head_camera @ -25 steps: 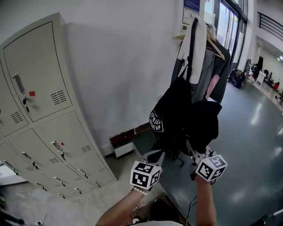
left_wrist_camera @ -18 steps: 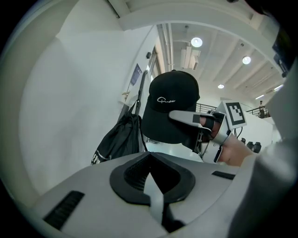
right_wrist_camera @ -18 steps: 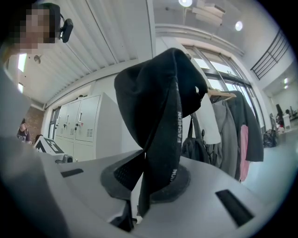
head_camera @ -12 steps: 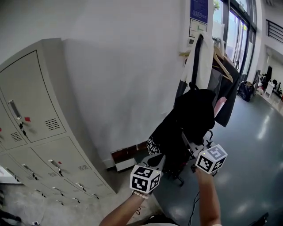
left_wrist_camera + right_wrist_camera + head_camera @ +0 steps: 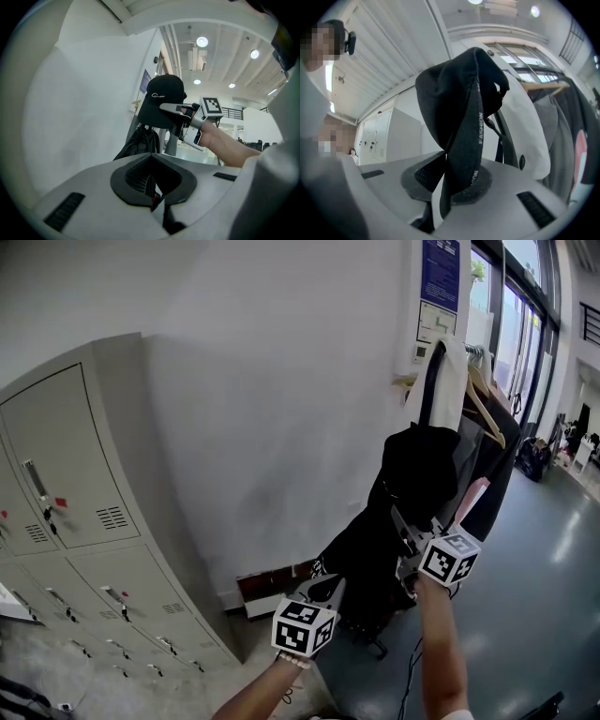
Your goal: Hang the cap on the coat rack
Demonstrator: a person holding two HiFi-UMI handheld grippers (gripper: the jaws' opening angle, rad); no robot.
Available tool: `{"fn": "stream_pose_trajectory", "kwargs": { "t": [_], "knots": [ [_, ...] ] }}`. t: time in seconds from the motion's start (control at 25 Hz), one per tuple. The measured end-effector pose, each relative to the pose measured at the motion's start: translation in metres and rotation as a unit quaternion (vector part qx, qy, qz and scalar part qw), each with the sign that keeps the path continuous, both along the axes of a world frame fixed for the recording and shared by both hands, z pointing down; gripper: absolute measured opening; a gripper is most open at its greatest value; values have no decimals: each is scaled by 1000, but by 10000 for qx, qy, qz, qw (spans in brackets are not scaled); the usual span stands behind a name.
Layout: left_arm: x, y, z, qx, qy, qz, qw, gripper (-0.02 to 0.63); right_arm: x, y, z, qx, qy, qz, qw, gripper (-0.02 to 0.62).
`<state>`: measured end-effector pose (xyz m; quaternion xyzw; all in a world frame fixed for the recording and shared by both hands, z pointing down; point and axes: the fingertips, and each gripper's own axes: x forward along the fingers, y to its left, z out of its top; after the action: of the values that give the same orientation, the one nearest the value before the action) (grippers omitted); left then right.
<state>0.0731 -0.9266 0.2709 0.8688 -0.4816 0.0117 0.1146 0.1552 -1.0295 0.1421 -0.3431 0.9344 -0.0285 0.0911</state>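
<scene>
In the head view my right gripper (image 5: 406,527) holds the black cap (image 5: 422,468) up in front of the coat rack (image 5: 466,381), just below its white garment and wooden hangers. The right gripper view shows the jaws shut on the cap's (image 5: 457,105) black strap, with my right gripper (image 5: 450,187) close to the white garment (image 5: 529,136). My left gripper (image 5: 323,589) hangs lower and to the left, with its jaws shut on nothing. From the left gripper (image 5: 154,194) view the cap (image 5: 161,101) shows up ahead, with the other gripper on it.
A black bag (image 5: 361,549) hangs low on the rack, with dark clothes behind it. Grey lockers (image 5: 75,521) line the left side. A white wall stands behind, a low box (image 5: 272,582) at its foot. Shiny floor (image 5: 544,615) stretches to the right.
My right gripper has lifted the cap higher, nearer the rack's top. The head view has tilted up. The left gripper stays low.
</scene>
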Motion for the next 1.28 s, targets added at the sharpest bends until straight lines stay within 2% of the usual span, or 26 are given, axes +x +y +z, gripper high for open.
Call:
{"fn": "stream_pose_trajectory", "kwargs": {
  "t": [0.12,0.24,0.36,0.56,0.68,0.96,1.28],
  "knots": [
    [-2,-3,9,-78,15,-27,10000,3,3,-10,26,-518,-427,-166,9976,29],
    [-5,-6,16,-151,47,-64,9999,3,6,-11,57,-891,-652,-227,9936,29],
    [-4,-5,20,-180,44,-50,9998,3,9,-9,84,-1096,-801,-237,9905,29],
    [-4,2,24,-236,39,-7,9997,3,17,-8,99,-1252,-1329,-363,9825,29],
    [-4,6,25,-242,35,-10,9997,3,21,-11,103,-1268,-1258,-186,9838,31],
    [-5,3,28,-267,-10,-49,9996,3,25,-13,122,-1460,-906,404,9843,134],
    [-3,13,38,-336,6,21,9994,3,34,-4,166,-1747,-266,983,9793,137]
  ]
}}
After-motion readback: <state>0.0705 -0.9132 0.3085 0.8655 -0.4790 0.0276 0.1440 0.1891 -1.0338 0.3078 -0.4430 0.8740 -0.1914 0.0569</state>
